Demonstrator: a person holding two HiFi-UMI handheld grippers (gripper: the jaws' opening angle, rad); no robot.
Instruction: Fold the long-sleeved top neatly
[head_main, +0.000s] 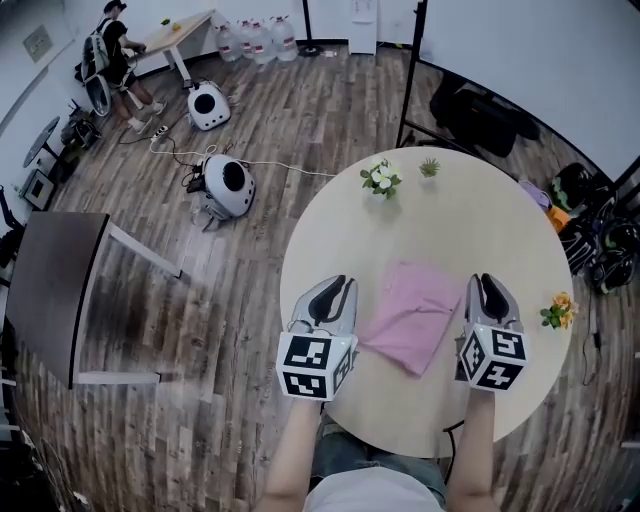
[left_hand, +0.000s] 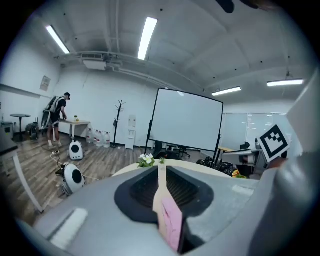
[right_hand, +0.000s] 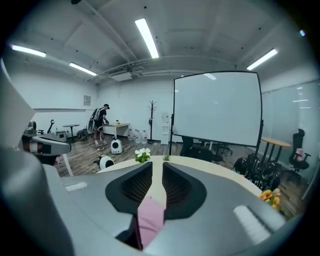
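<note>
The pink long-sleeved top (head_main: 412, 315) lies folded into a flat rectangle on the round beige table (head_main: 480, 200), near the front edge. My left gripper (head_main: 338, 285) hovers just off its left side and my right gripper (head_main: 487, 285) just off its right side, both pointing away from me. In the left gripper view the jaws (left_hand: 161, 167) stand shut to a thin slit, with a strip of the top (left_hand: 171, 222) showing low in the gap. The right gripper (right_hand: 157, 165) looks the same, with pink cloth (right_hand: 150, 217) below the slit. Neither gripper lifts any cloth.
A pot of white flowers (head_main: 380, 180) and a small green plant (head_main: 429, 167) stand at the table's far edge, and orange flowers (head_main: 557, 310) at its right edge. A dark table (head_main: 55, 280) and white round devices (head_main: 228, 185) are on the floor to the left.
</note>
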